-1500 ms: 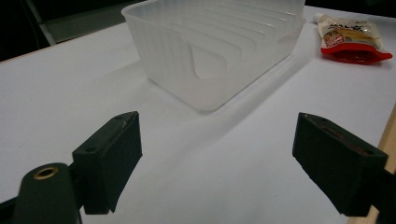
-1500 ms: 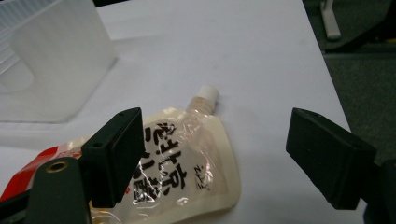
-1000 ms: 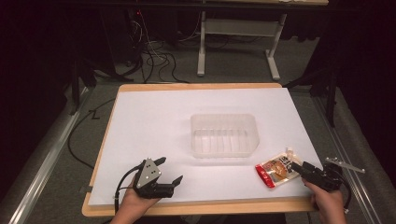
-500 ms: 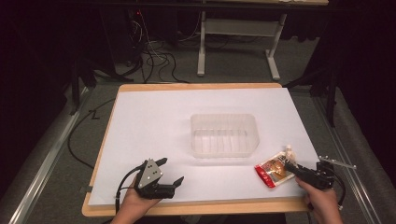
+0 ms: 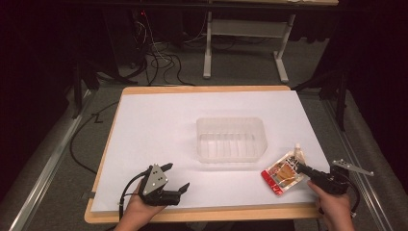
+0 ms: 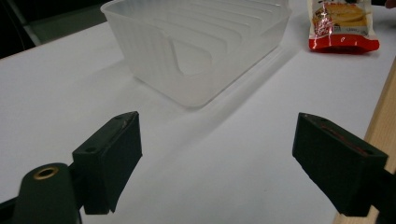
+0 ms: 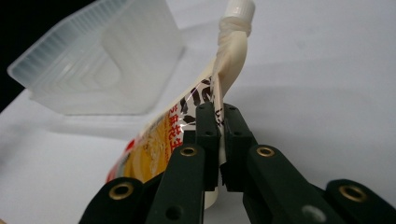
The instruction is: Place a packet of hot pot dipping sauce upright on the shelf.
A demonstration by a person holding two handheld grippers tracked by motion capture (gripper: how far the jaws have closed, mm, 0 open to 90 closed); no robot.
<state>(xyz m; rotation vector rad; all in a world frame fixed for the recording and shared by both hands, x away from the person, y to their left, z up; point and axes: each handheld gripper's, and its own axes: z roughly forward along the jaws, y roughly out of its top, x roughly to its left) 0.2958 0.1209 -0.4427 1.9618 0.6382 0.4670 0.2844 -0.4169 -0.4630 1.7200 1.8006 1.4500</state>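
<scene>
A person sits at a white-covered surface (image 5: pixel 159 130) with a wooden edge, holding a two-jaw gripper in each hand.

One container stands near the middle of the surface: a translucent plastic tub (image 5: pixel 230 139), rectangular with ribbed walls and floor. It holds nothing.

One spouted pouch (image 5: pixel 284 172) lies on the surface just beside the tub's near right corner, apart from it. The pouch is red and orange with a picture of food and a white screw cap (image 5: pixel 298 147) at its far end. In the right gripper view, dark characters are printed on the pouch, but they are too cut off to read.

The right gripper (image 5: pixel 305 170) reaches in from the lower right. Its jaws have just been closing and now pinch the pouch's edge just below the spout, with the film held between them.

The left gripper (image 5: pixel 176 178) rests at the near left of the surface, well apart from the tub. Its jaws stand wide open with nothing between them.
</scene>
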